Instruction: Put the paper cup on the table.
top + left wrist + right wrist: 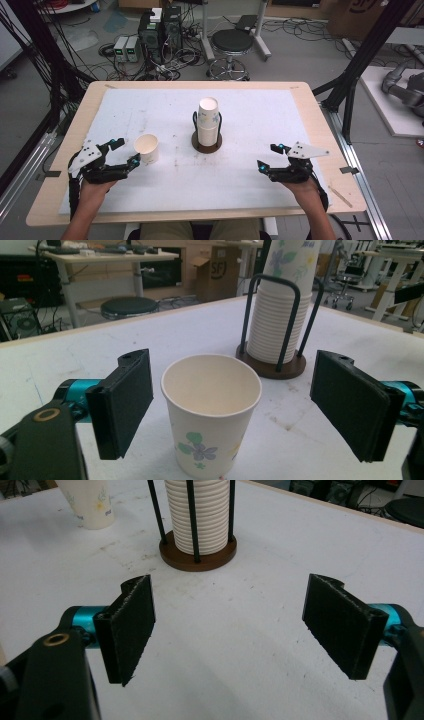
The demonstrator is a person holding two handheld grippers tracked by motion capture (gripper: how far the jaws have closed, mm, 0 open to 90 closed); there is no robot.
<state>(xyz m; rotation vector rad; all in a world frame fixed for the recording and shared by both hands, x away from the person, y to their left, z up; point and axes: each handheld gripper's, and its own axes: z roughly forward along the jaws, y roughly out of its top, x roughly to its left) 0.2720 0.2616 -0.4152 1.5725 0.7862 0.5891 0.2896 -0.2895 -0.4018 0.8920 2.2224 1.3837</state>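
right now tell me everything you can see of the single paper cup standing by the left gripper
The single white paper cup stands upright on the white table cover, mouth up and empty, with a plain cream inside and a rolled rim. Its outer wall carries a print of small blue and green flowers. It sits between the open jaws of the left gripper; both black pads stand clear of its sides. The stack of cups in its brown-based wire holder stands apart behind it.

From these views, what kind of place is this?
Most likely a robotics lab or workshop: computer towers with tangled cables on the floor, a stool, and more workbenches behind the table.
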